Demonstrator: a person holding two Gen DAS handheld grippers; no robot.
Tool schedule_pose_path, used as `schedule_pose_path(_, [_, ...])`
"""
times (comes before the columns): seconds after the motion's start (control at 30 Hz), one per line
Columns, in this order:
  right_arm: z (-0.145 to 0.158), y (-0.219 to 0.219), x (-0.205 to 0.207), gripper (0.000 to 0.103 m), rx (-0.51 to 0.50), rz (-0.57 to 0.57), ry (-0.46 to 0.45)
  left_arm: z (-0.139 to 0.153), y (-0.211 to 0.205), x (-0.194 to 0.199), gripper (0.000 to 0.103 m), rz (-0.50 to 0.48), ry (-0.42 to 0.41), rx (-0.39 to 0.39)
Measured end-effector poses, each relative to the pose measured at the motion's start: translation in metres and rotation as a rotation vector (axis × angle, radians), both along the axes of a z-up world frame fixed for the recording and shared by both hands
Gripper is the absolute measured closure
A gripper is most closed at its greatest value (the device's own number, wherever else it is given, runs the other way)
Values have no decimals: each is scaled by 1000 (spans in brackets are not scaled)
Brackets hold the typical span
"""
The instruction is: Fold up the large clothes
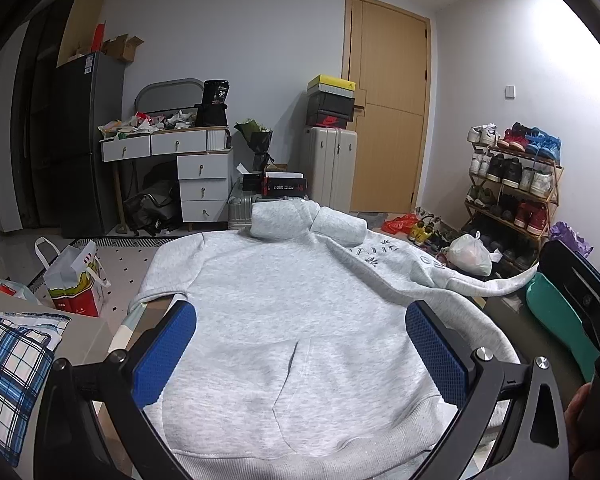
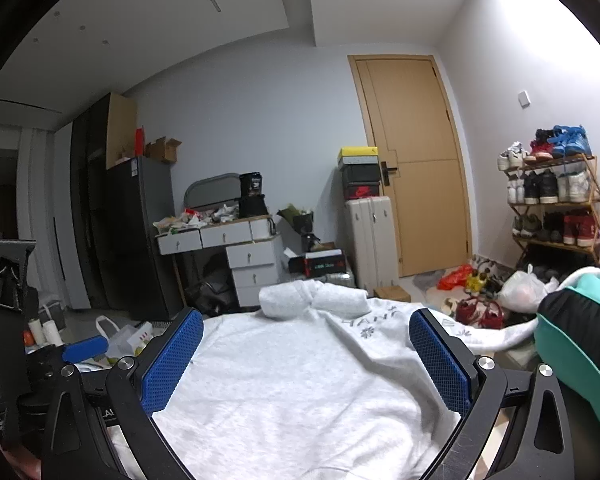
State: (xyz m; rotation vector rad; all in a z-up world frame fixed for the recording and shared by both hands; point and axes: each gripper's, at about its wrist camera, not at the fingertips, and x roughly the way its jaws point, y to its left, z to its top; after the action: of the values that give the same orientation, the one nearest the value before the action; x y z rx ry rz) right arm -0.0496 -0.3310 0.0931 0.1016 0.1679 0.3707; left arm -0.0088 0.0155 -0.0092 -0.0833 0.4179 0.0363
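A light grey hooded sweatshirt [image 1: 292,300] lies flat on the table, front pocket up, hem toward me, hood bunched at the far end. One sleeve [image 1: 492,286] with dark lettering trails off to the right. It also shows in the right wrist view [image 2: 292,380]. My left gripper [image 1: 300,344] is open, its blue pads [image 1: 168,352] spread wide above the hem, holding nothing. My right gripper [image 2: 306,356] is open above the sweatshirt, also empty. The left gripper's blue pad shows at the left of the right wrist view [image 2: 85,349].
A blue plaid cloth [image 1: 8,364] lies at the table's left. A teal and black object [image 1: 560,320] sits at the right edge. Beyond the table are a paper bag [image 1: 74,280], a white dresser [image 1: 188,168], suitcases, a shoe rack [image 1: 516,184] and a wooden door.
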Motion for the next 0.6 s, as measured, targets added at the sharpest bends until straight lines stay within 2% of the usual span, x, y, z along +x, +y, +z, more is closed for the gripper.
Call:
schedule_pose_path(0.1, [-2, -3, 3, 0, 6, -1, 11, -3, -1, 2, 1, 4, 12, 8])
schedule_pose_path(0.2, [5, -24, 14, 0, 68, -28, 44, -8, -4, 5, 1, 3, 31, 22])
schedule_pose_path(0.3, [25, -72, 39, 0, 124, -36, 87, -12, -8, 7, 1, -14, 57, 31])
schedule_pose_path(0.37, [41, -112, 60, 0, 124, -122, 129, -13, -10, 7, 1, -22, 65, 35])
schedule_pose_path(0.47, [57, -182, 98, 0, 166, -220, 235, -13, -13, 8, 1, -24, 71, 46])
schedule_pose_path(0.53, [58, -236, 129, 0, 227, -290, 368, -15, -17, 11, 1, -31, 82, 49])
schedule_pose_path(0.6, [46, -288, 156, 0, 345, -325, 522, -18, -20, 14, 1, -33, 94, 62])
